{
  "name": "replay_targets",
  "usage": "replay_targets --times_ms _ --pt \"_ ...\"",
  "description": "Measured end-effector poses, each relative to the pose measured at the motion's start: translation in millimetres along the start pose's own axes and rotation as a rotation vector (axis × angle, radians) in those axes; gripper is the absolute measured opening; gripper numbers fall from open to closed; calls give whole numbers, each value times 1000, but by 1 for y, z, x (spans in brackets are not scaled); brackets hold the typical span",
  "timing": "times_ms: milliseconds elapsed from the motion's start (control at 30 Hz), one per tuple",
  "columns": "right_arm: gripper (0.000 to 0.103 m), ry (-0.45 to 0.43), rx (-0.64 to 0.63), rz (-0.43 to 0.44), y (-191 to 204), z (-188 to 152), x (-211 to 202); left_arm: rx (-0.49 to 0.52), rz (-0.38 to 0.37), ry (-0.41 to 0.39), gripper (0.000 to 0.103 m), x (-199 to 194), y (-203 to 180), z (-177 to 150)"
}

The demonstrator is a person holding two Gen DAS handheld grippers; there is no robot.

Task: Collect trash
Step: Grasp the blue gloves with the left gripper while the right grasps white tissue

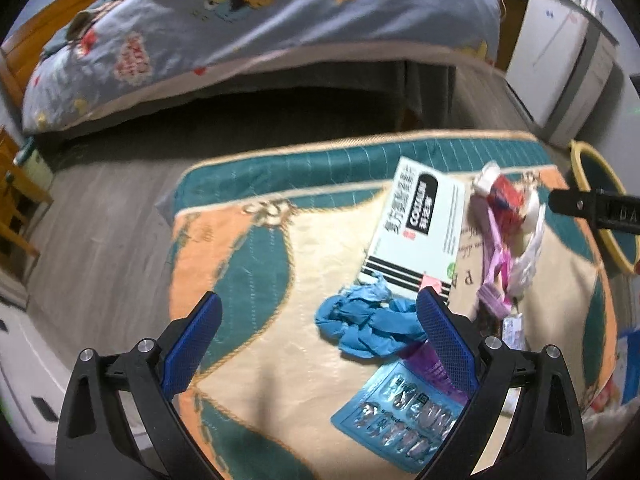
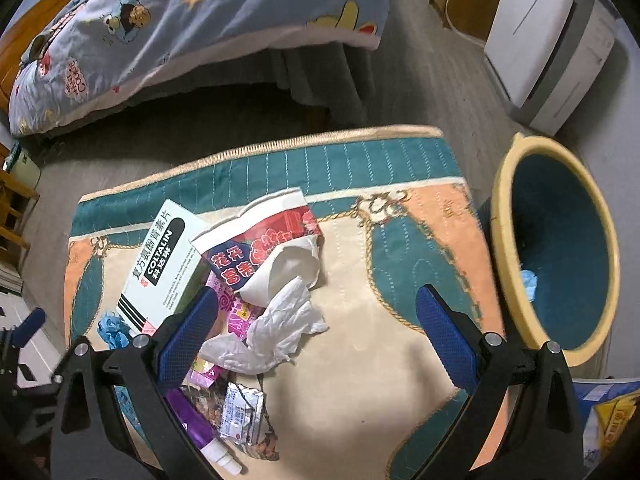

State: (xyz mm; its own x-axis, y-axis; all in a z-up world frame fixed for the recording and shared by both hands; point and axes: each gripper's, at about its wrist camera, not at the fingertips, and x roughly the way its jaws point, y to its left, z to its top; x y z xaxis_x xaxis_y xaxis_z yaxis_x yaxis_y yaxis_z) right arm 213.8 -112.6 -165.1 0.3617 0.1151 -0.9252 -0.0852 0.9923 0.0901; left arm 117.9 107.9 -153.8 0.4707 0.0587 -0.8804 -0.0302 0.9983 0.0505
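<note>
A bed (image 2: 200, 12) with a blue cartoon-print duvet (image 1: 260, 20) stands at the back, its wooden headboard (image 1: 60, 16) at the left. Grey wood-look floor (image 1: 100, 240) runs beneath it, and a quilted mat (image 2: 400, 240) in teal, peach and cream lies in front. A white and grey appliance (image 2: 552, 40) stands at the far right, with wooden furniture (image 1: 16, 208) at the left edge.

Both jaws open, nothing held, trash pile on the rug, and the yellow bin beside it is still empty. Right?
Not quite. The yellow bin is not empty: the right wrist view shows a crumpled blue piece lying inside it. The rest holds: left gripper and right gripper are open and hold nothing, with the trash pile on the rug.
</note>
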Motion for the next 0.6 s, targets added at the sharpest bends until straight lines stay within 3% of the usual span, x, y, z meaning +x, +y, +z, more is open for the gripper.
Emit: replay_targets --times_ms 167,367,433,467,533,567,600 --pt "70 88 -8 11 2 -2 22 -14 -26 63 94 18 -4 2" --pt "46 185 -56 38 5 -7 41 -18 -67 126 75 31 -7 1" --pt "32 220 -56 46 3 -10 45 -21 -86 135 66 33 -7 1" --pt "29 228 -52 52 3 -10 45 -22 -98 143 57 33 -8 1" --pt "20 229 -53 71 2 -12 42 -21 -106 149 49 31 -9 1" --pt "19 226 -55 77 3 -13 40 -17 -114 151 32 30 -10 1" --pt "13 224 -58 84 3 -13 38 -14 -124 158 26 29 -11 0"
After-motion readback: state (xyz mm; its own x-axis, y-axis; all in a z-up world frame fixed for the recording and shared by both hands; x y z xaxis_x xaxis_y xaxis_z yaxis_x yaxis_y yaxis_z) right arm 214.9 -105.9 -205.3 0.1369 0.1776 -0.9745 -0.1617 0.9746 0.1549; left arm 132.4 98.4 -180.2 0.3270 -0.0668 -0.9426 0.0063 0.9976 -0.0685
